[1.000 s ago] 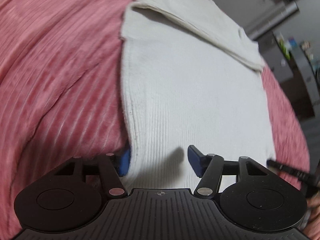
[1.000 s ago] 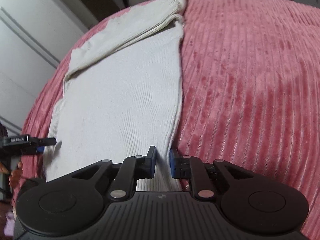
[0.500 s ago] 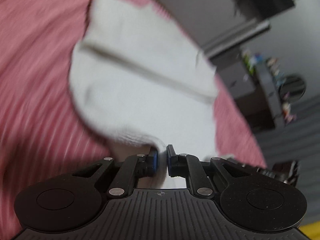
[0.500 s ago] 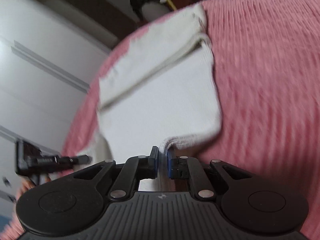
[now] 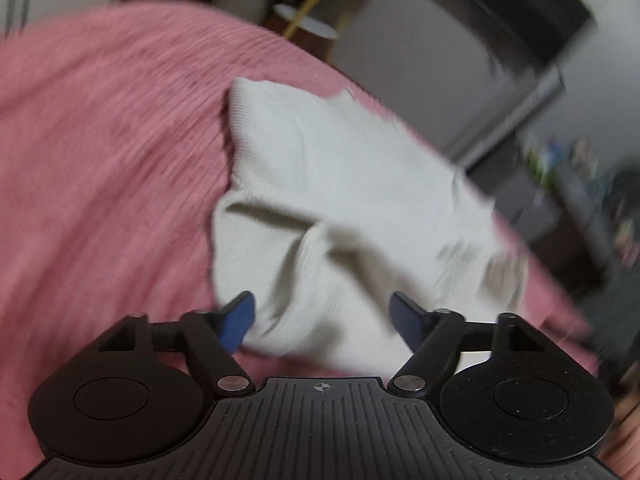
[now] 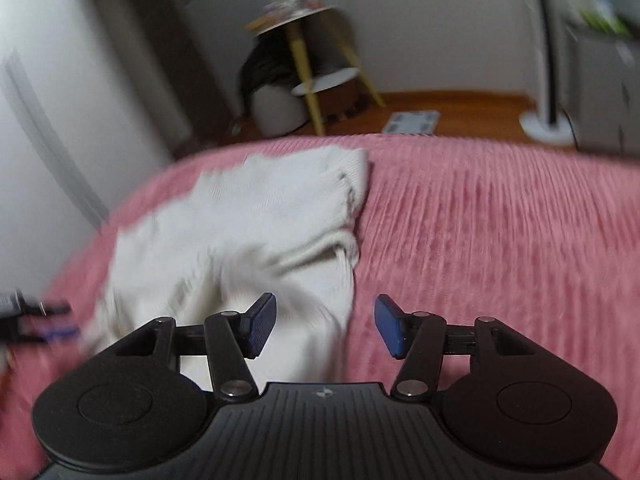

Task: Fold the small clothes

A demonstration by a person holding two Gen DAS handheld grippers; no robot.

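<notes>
A white ribbed knit garment lies folded over itself on a pink ribbed bedspread. My left gripper hovers just above the garment's near folded edge, its jaws opening, the blue pads clear of the cloth. In the right wrist view the same garment sits left of centre. My right gripper is over its near right corner, jaws opening, with nothing pressed between the pads. The left gripper's tip shows blurred at the far left of that view.
The bedspread spreads wide to the right of the garment. Beyond the bed's far edge stand a small round table with yellow legs, a white pouf, a floor lamp base and a grey cabinet.
Both grippers carried the garment's near hem up and forward over its body, then let go. Their jaws went from shut on the cloth to open. Both views now tilt higher.
</notes>
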